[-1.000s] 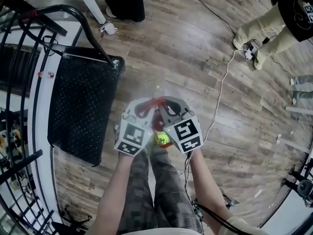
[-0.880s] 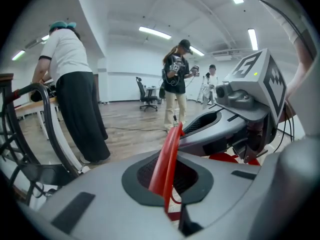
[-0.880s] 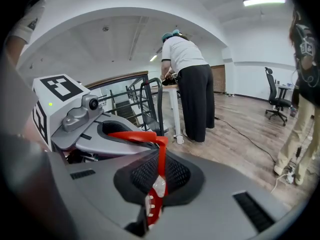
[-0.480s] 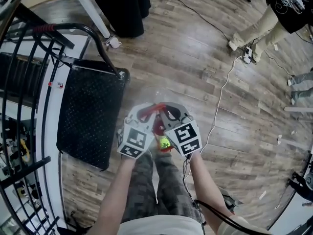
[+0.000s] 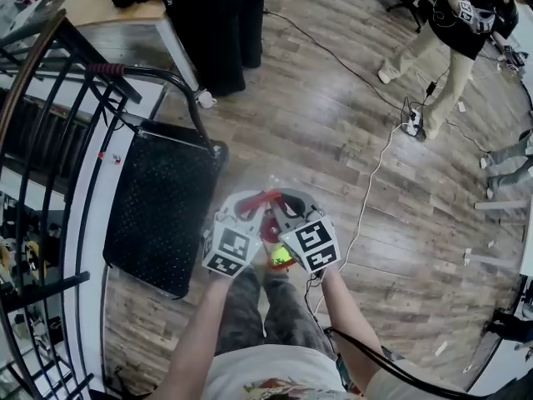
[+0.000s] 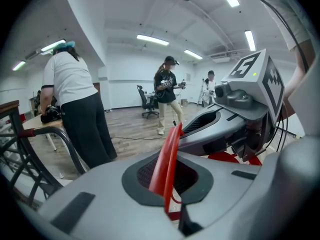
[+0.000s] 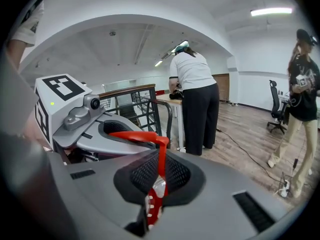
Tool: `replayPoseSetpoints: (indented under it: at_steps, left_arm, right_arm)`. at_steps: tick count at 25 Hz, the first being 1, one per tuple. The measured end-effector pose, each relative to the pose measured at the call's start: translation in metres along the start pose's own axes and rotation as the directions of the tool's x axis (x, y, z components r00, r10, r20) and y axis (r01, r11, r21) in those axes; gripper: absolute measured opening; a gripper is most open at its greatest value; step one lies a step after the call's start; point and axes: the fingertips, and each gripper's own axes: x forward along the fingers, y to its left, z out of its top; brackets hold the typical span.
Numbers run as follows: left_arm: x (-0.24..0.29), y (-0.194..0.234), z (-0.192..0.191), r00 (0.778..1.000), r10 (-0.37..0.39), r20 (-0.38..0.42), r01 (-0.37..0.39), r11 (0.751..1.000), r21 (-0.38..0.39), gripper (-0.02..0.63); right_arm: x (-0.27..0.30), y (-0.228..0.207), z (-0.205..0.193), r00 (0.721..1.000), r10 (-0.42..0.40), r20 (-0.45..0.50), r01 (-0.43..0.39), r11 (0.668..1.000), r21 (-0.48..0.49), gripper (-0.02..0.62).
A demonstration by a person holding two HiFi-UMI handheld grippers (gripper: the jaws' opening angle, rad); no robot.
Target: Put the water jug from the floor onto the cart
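The water jug hangs below my two grippers, off the floor; in the head view only its red handle (image 5: 265,198), red cap and a yellow-green label (image 5: 280,257) show clearly, and the clear body is a faint haze. My left gripper (image 5: 251,209) and right gripper (image 5: 285,207) stand side by side, both shut on the handle. The red handle (image 6: 168,156) is pinched between the left jaws, and the same handle (image 7: 158,159) between the right jaws. The black flat cart (image 5: 162,215) lies just to the left of the grippers, its push bar (image 5: 171,86) at the far end.
A dark metal railing (image 5: 42,140) runs along the left. One person in a white top and black trousers (image 5: 218,32) stands at a table beyond the cart; another person (image 5: 454,23) stands at the back right. A white cable (image 5: 375,173) trails over the wood floor.
Both grippers have risen together with the jug by its handle. The head view now looks further out, showing more of the room and both people.
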Motion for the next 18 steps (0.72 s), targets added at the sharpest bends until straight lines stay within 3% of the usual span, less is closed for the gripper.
replayPoseSetpoints:
  at_steps: [8, 18]
  left_arm:
    - [-0.044, 0.004, 0.016, 0.999, 0.029, 0.015, -0.028, 0.999, -0.037, 0.011]
    - [-0.094, 0.032, -0.011, 0.998, 0.064, 0.027, -0.062, 0.995, -0.074, 0.011]
  right_arm:
    - [-0.013, 0.033, 0.031, 0.999, 0.036, -0.016, -0.036, 0.999, -0.034, 0.020]
    - [0.014, 0.091, 0.045, 0.996, 0.084, -0.035, -0.087, 0.993, -0.077, 0.020]
